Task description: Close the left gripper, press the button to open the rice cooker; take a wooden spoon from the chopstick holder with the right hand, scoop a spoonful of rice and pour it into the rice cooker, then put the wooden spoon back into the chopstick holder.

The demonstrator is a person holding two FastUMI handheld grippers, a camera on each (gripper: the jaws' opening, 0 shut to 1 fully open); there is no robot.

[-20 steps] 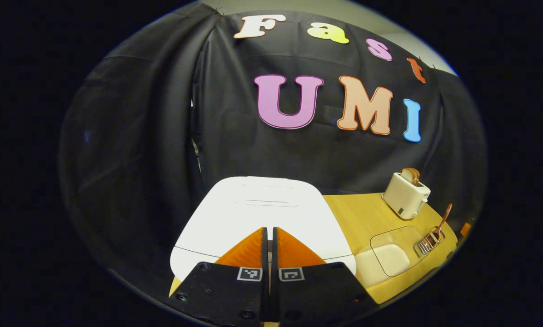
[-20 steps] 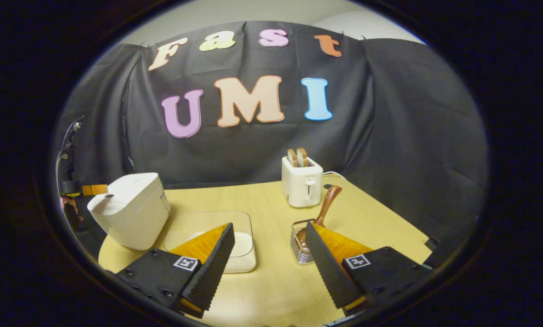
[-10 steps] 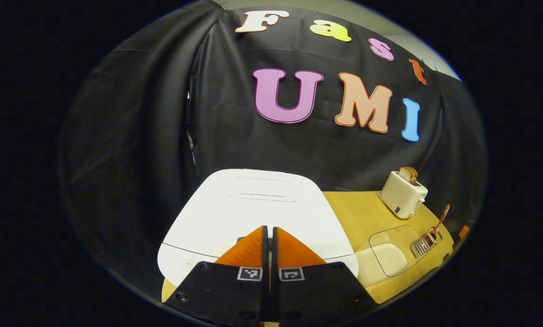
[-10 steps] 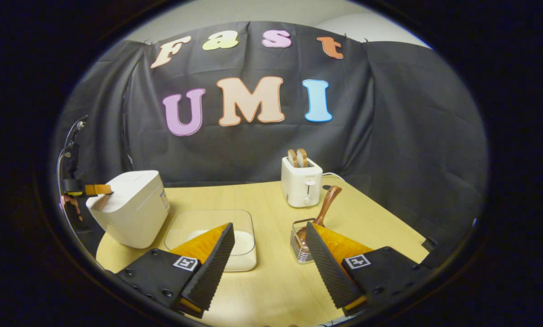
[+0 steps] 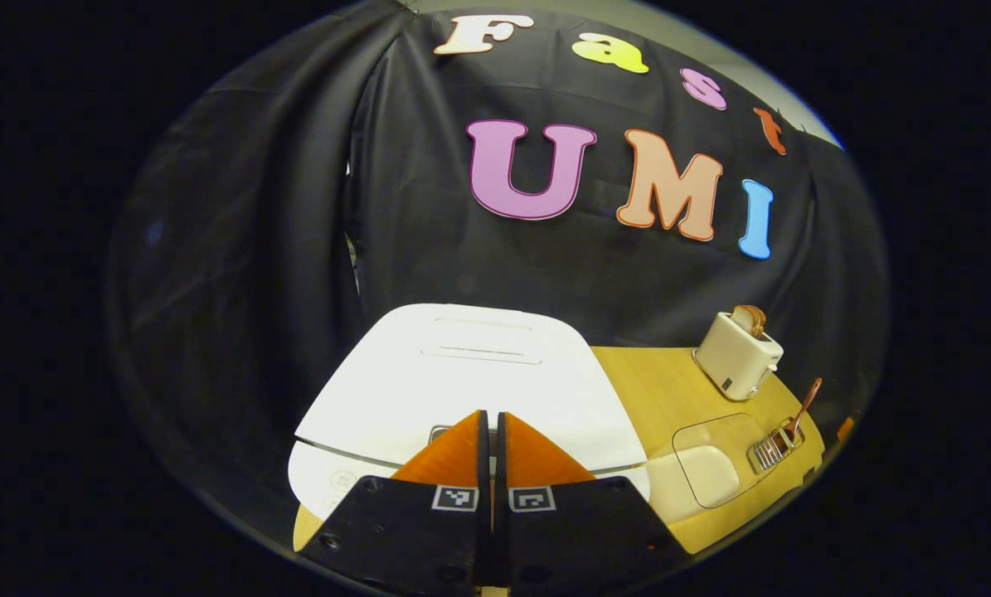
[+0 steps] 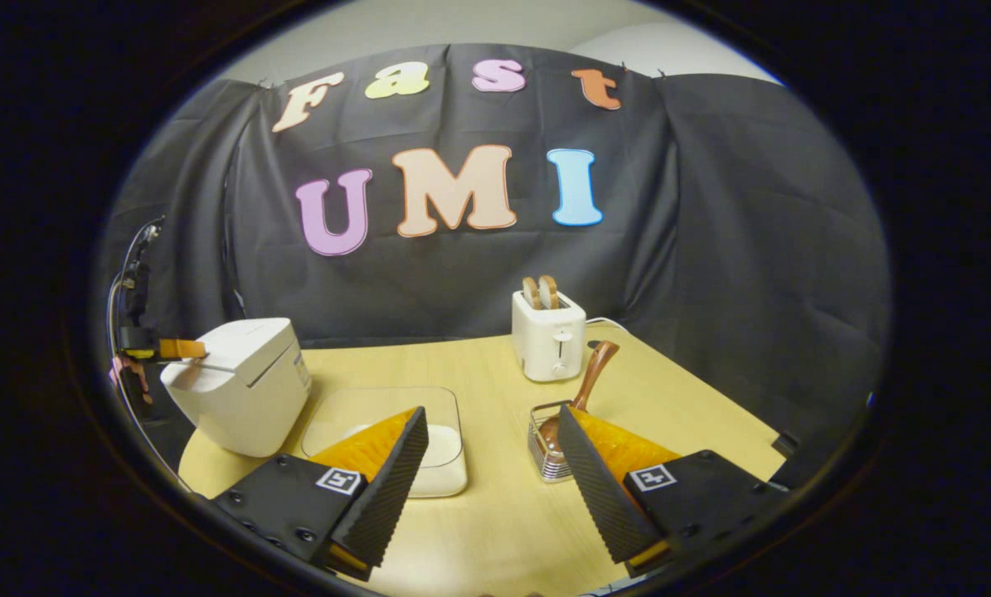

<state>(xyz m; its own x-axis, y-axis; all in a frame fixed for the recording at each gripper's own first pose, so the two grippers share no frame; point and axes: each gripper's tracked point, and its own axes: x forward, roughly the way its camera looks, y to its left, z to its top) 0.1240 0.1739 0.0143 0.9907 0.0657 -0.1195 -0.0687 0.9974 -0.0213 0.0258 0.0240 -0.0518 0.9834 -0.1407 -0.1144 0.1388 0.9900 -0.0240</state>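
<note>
The white rice cooker point(image 5: 462, 373) stands at the table's left end, directly under my left gripper point(image 5: 488, 416). That gripper is shut with nothing between its fingers, and its tips rest at the grey button on the cooker's front top edge. A dark gap runs along the lid seam of the rice cooker point(image 6: 242, 385), where the left gripper point(image 6: 178, 349) touches the front corner. My right gripper point(image 6: 491, 414) hangs open over the table. Behind its right finger, the wooden spoon point(image 6: 593, 375) stands in the wire chopstick holder point(image 6: 546, 452). A clear dish of rice point(image 6: 433, 444) lies behind its left finger.
A white toaster point(image 6: 549, 336) with two slices of bread stands at the back of the wooden table point(image 6: 503, 514), just behind the holder. From the left gripper view, the toaster point(image 5: 737, 356), rice dish point(image 5: 711, 473) and holder point(image 5: 767, 452) lie to the cooker's right.
The left gripper has come forward onto the cooker's front edge, and the lid seam now shows a dark gap. The right gripper stays open and has barely moved.
</note>
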